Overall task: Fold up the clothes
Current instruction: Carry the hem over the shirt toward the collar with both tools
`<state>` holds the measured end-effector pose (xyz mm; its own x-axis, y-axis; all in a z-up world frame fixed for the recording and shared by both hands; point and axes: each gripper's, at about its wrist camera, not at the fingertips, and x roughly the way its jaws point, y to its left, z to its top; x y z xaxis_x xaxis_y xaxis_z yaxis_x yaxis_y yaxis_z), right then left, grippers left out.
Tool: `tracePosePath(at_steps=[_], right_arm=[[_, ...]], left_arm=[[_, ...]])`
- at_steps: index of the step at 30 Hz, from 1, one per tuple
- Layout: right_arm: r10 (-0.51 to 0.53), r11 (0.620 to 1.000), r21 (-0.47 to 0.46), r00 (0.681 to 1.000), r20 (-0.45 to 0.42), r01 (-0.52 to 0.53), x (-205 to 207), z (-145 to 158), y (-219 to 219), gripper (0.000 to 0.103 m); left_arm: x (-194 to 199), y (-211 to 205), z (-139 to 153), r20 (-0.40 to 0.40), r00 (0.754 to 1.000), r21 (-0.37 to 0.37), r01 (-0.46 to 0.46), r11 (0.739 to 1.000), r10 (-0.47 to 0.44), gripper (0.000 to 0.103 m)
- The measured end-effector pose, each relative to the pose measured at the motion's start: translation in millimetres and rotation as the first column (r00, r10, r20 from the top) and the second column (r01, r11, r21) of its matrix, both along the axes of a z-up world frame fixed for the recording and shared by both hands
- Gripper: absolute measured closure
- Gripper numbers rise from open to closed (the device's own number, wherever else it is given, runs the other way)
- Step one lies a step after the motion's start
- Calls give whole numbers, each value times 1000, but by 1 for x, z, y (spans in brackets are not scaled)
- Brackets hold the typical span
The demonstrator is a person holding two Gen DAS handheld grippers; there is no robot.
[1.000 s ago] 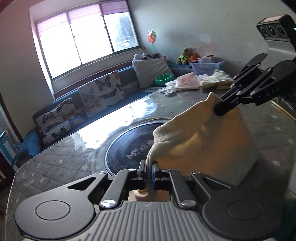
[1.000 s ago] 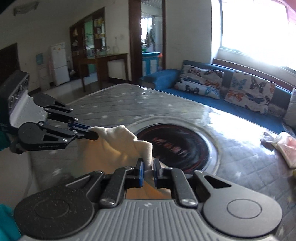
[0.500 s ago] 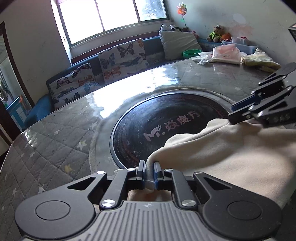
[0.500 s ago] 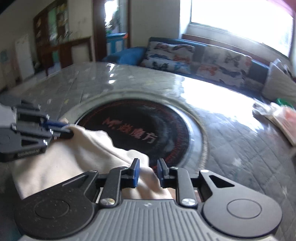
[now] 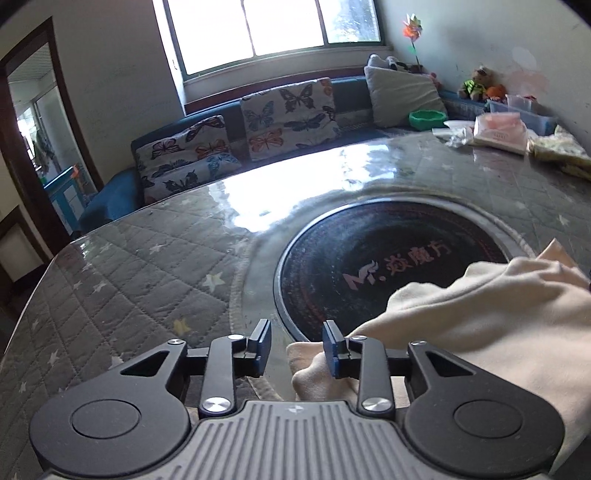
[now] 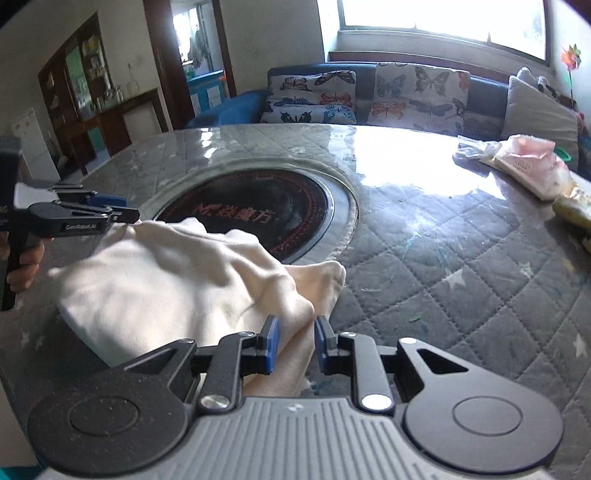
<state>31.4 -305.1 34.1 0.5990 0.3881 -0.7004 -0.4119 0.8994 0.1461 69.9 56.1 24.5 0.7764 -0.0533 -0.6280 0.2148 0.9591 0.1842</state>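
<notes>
While our left gripper (image 5: 297,345) jaws spread off the crumpled cream cotton garment (image 6: 166,280), our right gripper (image 6: 295,341) stands parted around its fold.

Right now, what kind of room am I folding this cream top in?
Most likely a home living room. A blue sofa with butterfly cushions runs under the window, stuffed toys sit in the corner, and the work surface is a quilt-covered table.

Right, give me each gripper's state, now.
Left gripper: jaws opening, pads off the cream garment.
Right gripper: open, garment fold between the pads, not clamped.
</notes>
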Motion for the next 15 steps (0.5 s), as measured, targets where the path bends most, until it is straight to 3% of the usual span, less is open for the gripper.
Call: tracePosePath(at_steps=[2, 6, 7, 8, 11, 15], right_arm=[[-2, 1000, 14, 1000, -8, 2, 2, -2, 2, 83], [-6, 1000, 12, 1000, -23, 6, 3, -8, 9, 83], [-9, 1000, 11, 1000, -24, 9, 4, -9, 10, 85], [-9, 1000, 9, 1000, -21, 10, 4, -9, 11, 94], [-15, 1000, -23, 1000, 15, 15, 2, -4, 15, 99], [-10, 989, -145, 988, 156, 33, -4, 12, 28, 99]], left_arm=[[-10, -2, 7, 12, 1000, -11, 14, 1000, -14, 59], [-39, -12, 14, 28, 995, -13, 92, 996, -91, 58], [-45, -16, 14, 25, 993, -14, 115, 993, -115, 57], [-51, -19, 14, 21, 990, -16, 140, 990, -139, 56], [-67, -30, 7, 9, 980, 3, 200, 980, -200, 56], [-74, -33, -7, -20, 975, 30, 222, 974, -222, 56]])
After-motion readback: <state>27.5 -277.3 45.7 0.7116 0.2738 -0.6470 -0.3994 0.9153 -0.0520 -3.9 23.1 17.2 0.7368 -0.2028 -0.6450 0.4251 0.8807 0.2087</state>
